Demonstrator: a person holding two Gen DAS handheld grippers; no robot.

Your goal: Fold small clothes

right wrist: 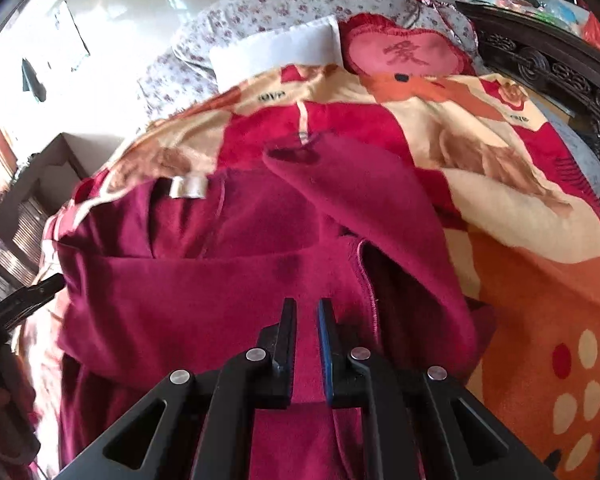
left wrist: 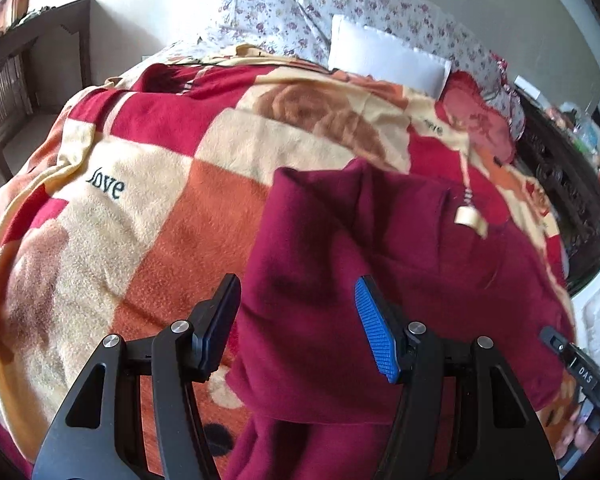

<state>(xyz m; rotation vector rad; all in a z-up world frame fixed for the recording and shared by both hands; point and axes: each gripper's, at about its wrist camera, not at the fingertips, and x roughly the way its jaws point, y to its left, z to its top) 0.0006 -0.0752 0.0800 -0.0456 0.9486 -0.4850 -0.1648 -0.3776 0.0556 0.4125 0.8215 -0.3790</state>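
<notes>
A maroon garment (left wrist: 380,264) lies on a checked red, cream and orange blanket (left wrist: 148,208) on a bed. A sleeve is folded across its body, and a cream neck label (left wrist: 470,216) shows at the far side. My left gripper (left wrist: 298,320) is open above the garment's left part, with nothing between its pads. In the right wrist view the garment (right wrist: 204,280) fills the middle, with the label (right wrist: 188,188) at the far left and a sleeve (right wrist: 364,208) folded over. My right gripper (right wrist: 306,320) has its jaws nearly together over the garment's near edge; whether cloth is pinched is unclear.
Floral pillows (left wrist: 340,12), a white pillow (left wrist: 384,54) and a red heart cushion (right wrist: 404,54) lie at the bed's head. A dark carved headboard (right wrist: 548,64) runs along the right. A dark wooden desk (left wrist: 32,40) stands left of the bed. The other gripper (left wrist: 580,372) shows at the right edge.
</notes>
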